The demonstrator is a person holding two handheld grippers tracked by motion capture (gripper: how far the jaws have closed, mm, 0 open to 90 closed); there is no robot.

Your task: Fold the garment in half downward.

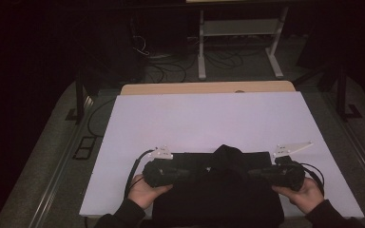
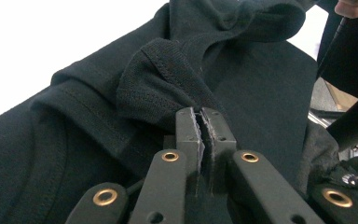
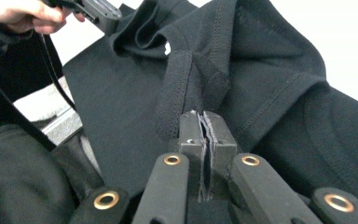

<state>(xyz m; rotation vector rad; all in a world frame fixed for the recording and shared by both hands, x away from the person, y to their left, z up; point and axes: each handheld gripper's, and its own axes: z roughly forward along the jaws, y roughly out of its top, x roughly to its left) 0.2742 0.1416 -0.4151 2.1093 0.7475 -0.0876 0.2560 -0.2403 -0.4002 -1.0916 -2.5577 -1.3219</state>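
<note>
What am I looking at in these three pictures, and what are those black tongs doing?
A person sits at a white table, holding hand-held tongs in each hand. One picture looks down from above; the other two come from small cameras riding on each tool. A black garment lies on the table's near edge. The left tongs are shut on a ribbed edge of the fabric, and the right tongs are shut on another ribbed edge, so the cloth bunches up between them.
</note>
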